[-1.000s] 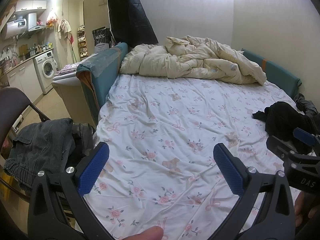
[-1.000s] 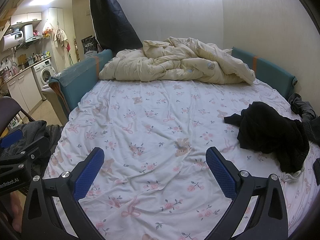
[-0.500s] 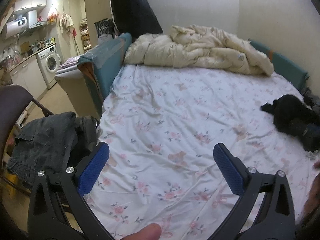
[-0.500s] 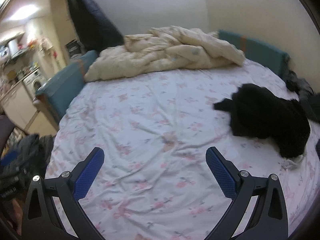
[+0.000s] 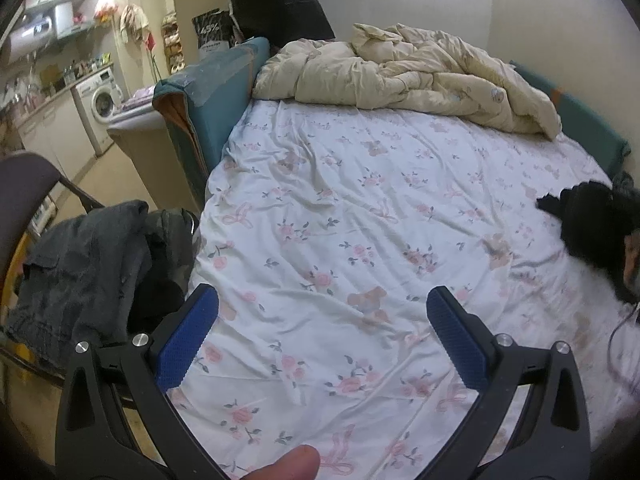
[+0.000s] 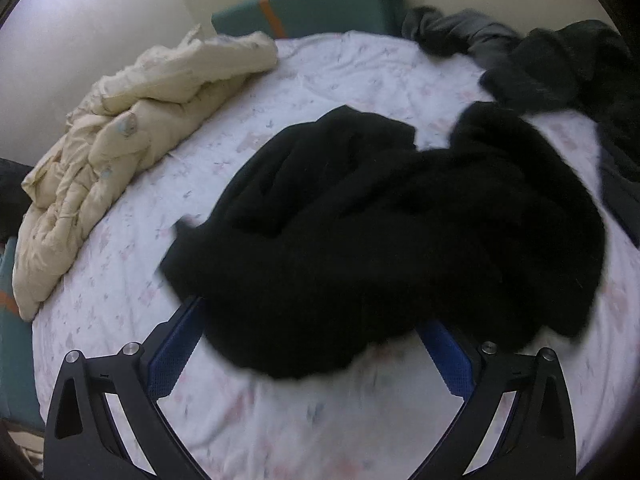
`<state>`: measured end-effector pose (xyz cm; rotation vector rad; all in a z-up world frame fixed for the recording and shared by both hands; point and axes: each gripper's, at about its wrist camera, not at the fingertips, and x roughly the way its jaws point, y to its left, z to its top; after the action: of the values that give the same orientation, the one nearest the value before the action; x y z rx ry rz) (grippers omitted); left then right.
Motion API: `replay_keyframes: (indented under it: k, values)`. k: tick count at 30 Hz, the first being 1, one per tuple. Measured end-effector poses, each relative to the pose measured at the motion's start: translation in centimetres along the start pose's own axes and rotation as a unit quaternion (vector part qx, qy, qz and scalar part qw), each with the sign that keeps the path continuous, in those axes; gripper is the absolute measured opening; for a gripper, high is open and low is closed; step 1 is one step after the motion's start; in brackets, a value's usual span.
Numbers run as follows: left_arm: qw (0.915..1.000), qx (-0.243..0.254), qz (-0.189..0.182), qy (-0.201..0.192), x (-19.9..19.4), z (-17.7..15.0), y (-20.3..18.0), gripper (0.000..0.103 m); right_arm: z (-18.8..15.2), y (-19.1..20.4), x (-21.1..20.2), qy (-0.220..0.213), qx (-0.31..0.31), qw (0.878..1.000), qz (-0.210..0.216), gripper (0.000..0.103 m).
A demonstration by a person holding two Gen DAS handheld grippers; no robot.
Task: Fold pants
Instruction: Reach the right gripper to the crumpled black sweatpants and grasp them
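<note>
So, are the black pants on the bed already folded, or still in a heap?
Still in a heap. The black pants lie bunched and twisted on the floral sheet, with no flat layers or straight edges.

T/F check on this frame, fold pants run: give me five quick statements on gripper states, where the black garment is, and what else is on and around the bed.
1. The right gripper is shut on the black garment. False: its jaws stand wide open, with the near edge of the garment between them.
2. The left gripper is open and holds nothing. True.
3. The black garment is folded flat. False: it lies bunched in a heap on the floral sheet.
4. A cream duvet is piled at the far end of the bed. True.
5. The grey clothes on the chair lie on the sheet. False: they hang off the bed, to its left.
</note>
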<state>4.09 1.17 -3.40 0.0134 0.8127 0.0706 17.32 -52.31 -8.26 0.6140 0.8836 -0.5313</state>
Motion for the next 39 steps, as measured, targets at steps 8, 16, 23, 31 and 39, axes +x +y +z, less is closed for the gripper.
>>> replay_keyframes:
  k: [8, 16, 23, 31, 39]
  values:
    - [0.9988, 0.033, 0.014, -0.034, -0.6, 0.4, -0.7, 0.103, 2.0, 0.3, 7.2, 0.045, -0.057, 0.995, -0.063, 0.103]
    - [0.9991, 0.013, 0.006, -0.040, -1.2, 0.8, 0.0, 0.103, -0.5, 3.9, 4.0, 0.005, -0.161, 0.986, -0.038, 0.032]
    - [0.9975, -0.016, -0.006, -0.069, -3.4, 2.0, 1.1, 0.103, -9.5, 9.5, -4.1, 0.023, -0.256, 0.963, 0.080, 0.031]
    - [0.9934, -0.061, 0.002, -0.098, -7.0, 2.7, 4.4, 0.103, -24.7, 13.6, -14.4, 0.087, -0.310, 0.923, 0.210, 0.031]
    - [0.9881, -0.104, -0.001, -0.113, -9.3, 2.5, 8.1, 0.103, -34.8, 18.0, -19.8, 0.150, -0.300, 0.896, 0.291, 0.037]
